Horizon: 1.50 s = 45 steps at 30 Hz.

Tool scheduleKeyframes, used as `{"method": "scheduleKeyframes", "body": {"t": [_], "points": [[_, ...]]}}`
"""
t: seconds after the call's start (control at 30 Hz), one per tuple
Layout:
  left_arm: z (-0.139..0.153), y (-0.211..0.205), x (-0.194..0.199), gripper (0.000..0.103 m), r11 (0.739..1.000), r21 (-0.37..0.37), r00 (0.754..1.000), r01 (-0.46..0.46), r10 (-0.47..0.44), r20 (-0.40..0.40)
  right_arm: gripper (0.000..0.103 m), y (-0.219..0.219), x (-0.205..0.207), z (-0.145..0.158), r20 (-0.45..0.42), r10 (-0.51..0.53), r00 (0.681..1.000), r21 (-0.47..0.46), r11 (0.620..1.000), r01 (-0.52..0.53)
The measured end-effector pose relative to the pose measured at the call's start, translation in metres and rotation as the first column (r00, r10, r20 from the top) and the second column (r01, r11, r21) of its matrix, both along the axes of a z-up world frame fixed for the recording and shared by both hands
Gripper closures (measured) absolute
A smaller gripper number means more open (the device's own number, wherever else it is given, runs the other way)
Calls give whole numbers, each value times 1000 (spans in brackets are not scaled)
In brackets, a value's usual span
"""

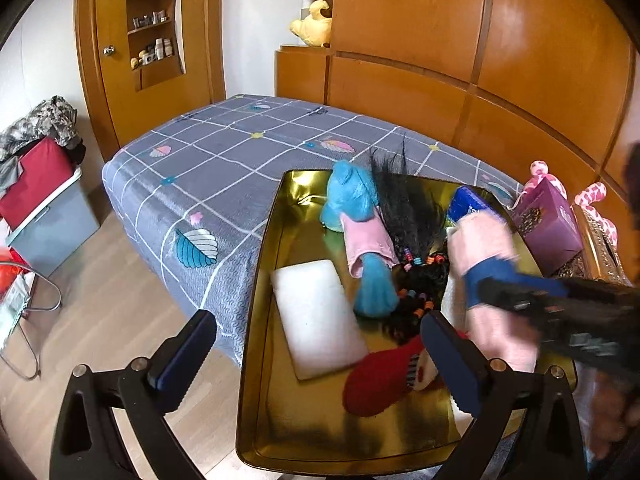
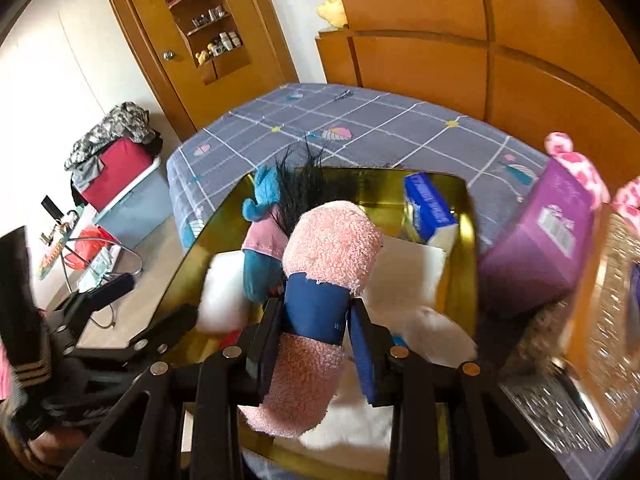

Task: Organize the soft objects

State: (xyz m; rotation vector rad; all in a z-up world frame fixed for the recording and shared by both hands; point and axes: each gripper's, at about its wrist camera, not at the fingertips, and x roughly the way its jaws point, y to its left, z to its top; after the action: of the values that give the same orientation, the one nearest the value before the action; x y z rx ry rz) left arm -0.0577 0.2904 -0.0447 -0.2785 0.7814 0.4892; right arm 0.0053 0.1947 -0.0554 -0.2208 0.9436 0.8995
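A gold tray (image 1: 280, 420) lies on the corner of a bed and holds soft things: a white foam block (image 1: 316, 316), a blue plush doll in a pink dress (image 1: 348, 200), a black-haired doll (image 1: 408, 216) with coloured beads, and a red sock (image 1: 380, 380). My right gripper (image 2: 316, 340) is shut on a rolled pink towel (image 2: 332, 240), its pads pressing a blue band around the roll, above the tray's right half. My left gripper (image 1: 320, 360) hangs wide open over the tray's near left part, with nothing between its fingers.
A blue tissue pack (image 1: 468, 204) stands at the tray's far right. A purple box (image 1: 548, 220) and a pink spotted plush (image 1: 592, 196) sit to the right of the tray. The grey checked bed (image 1: 224, 168) stretches beyond. A storage bin (image 1: 48, 216) stands on the wood floor at left.
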Motion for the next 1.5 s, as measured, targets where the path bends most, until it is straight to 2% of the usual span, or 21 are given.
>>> {"method": "scheduleKeyframes", "body": {"t": [0.13, 0.2, 0.3, 0.47, 0.8, 0.97, 1.23, 1.33, 1.5], "points": [[-4, 1, 2, 0, 1000, -1, 1000, -3, 3, -12, 70, 20, 15, -38, -26, -29, 999, -84, 996, 27], [-4, 2, 3, 0, 1000, -1, 1000, -3, 3, -17, 70, 22, 19, -43, -12, -42, 999, -70, 997, 41], [-5, 1, 4, 0, 1000, -2, 1000, -1, 1, -15, 70, 28, 18, -43, 33, -46, 998, -105, 993, 49], [-2, -2, 4, 0, 1000, 4, 1000, 1, 0, -13, 69, 29, 12, -39, 61, -20, 998, -111, 993, 27], [5, -10, 3, 0, 999, 34, 1000, 7, -7, -7, 61, 9, 9, -33, -8, -21, 1000, -49, 999, 21], [10, -14, 2, 0, 999, 46, 1000, 15, -15, 8, 60, 3, 7, -23, 2, -43, 999, -27, 999, 43], [17, -22, 1, 0, 997, 78, 1000, 10, -11, 18, 58, -16, -2, 0, 84, -99, 992, 8, 995, 98], [22, -29, -1, 0, 995, 97, 999, 13, -17, 34, 43, -28, -10, 8, 128, -132, 983, 20, 991, 131], [30, -44, -6, 0, 993, 112, 996, 35, -43, 77, 43, -56, -27, 19, 221, -219, 950, 30, 975, 218]]}}
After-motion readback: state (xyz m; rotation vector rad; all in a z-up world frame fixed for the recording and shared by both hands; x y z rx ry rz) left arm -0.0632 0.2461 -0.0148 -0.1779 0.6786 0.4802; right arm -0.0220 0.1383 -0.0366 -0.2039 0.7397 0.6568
